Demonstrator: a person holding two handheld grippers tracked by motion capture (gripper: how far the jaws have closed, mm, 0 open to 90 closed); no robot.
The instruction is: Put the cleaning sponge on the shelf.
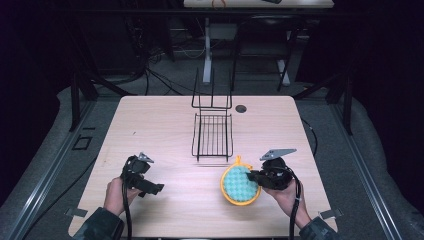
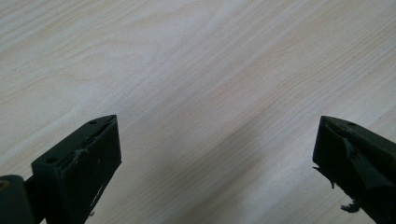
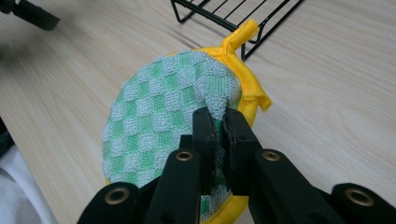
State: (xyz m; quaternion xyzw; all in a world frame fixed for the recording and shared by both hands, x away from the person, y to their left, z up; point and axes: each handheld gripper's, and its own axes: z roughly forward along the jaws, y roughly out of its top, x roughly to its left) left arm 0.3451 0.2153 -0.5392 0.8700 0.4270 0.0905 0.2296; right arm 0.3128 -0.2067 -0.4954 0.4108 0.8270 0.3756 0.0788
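Observation:
A round pot holder (image 1: 239,184) with a green-and-white checked face and a yellow rim lies on the wooden table (image 1: 150,125), near the front right. Its yellow hanging loop (image 3: 243,35) points toward the wire rack. My right gripper (image 1: 253,176) is shut on the pot holder's (image 3: 163,121) right edge, and the cloth bunches up between the pads (image 3: 204,128). My left gripper (image 1: 151,190) hovers low over bare wood at the front left, jaws wide open with nothing between them (image 2: 217,154).
A black wire rack (image 1: 213,131) with tall upright prongs stands at the table's middle back, its near corner (image 3: 224,14) just beyond the loop. A small dark hole (image 1: 241,108) sits in the tabletop behind it. A second desk (image 1: 257,4) stands farther back.

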